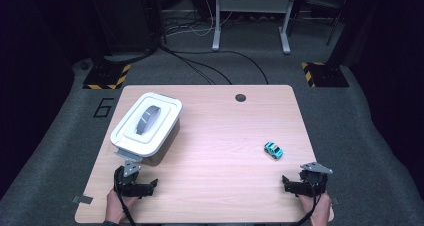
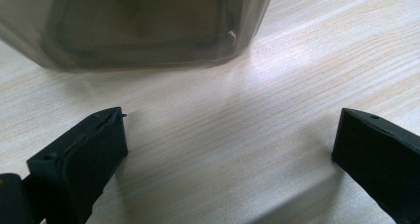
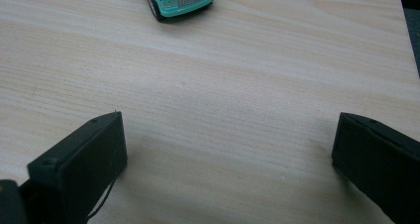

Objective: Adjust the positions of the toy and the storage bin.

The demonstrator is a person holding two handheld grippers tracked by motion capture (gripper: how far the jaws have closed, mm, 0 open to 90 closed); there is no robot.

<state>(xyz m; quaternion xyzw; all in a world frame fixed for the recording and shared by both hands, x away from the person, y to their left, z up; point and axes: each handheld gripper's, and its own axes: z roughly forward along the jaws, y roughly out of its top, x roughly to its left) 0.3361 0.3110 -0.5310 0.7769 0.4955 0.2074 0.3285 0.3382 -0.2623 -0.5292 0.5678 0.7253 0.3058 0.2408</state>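
Turquoise toy car (image 1: 273, 150) near open right claw (image 1: 291, 184)

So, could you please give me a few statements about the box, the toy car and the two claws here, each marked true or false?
1. The white lid sits closed on the box. True.
2. The toy car is inside the box. False: it stands on the table, toward the right.
3. The left claw is open and holds nothing. True.
4. The right claw grips the toy car. False: it is open, short of the car.
5. The toy car is red. False: it is turquoise.
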